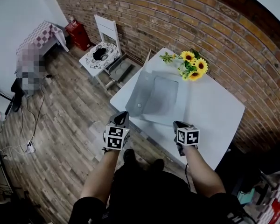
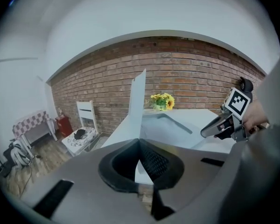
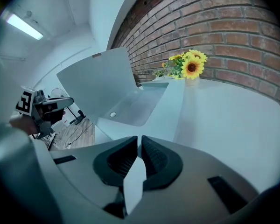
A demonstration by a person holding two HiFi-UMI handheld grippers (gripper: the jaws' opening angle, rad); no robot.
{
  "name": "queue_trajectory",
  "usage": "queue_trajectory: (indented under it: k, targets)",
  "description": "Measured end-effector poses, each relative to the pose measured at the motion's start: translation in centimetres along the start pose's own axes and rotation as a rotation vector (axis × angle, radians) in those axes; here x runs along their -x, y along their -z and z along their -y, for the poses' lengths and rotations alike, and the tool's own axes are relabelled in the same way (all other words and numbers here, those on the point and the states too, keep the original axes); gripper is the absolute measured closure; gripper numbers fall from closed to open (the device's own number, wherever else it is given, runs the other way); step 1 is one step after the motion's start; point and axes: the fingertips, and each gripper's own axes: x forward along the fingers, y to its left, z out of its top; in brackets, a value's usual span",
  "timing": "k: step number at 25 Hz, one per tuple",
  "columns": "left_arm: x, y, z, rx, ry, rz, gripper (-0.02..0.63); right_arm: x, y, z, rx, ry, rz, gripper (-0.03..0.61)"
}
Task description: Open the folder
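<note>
1. The left gripper (image 2: 140, 158) is clamped on the folder's cover (image 2: 138, 101), which stands upright just ahead of it.
2. The right gripper (image 3: 139, 158) pinches the folder's lower sheet (image 3: 170, 111), which lies flat ahead on the table (image 3: 233, 125).
3. Farther ahead, sunflowers (image 3: 190, 65) stand near the brick wall (image 3: 233, 27).

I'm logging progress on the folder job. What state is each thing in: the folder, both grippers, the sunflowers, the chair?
folder: partly open, cover raised off the back sheet, snap undone.
left gripper: shut on the raised cover's edge.
right gripper: shut on the folder's near edge.
sunflowers: upright on the table, by the brick wall.
chair: upright, dark item on its seat.
</note>
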Motion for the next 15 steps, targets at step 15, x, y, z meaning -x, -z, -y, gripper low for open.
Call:
queue_trajectory:
  k: [15]
  targets:
    - [-2.2,5.4,-9.0,0.093,0.061,-0.053,0.595,0.6,-0.9,0.8,-0.123,0.268,0.013,0.561]
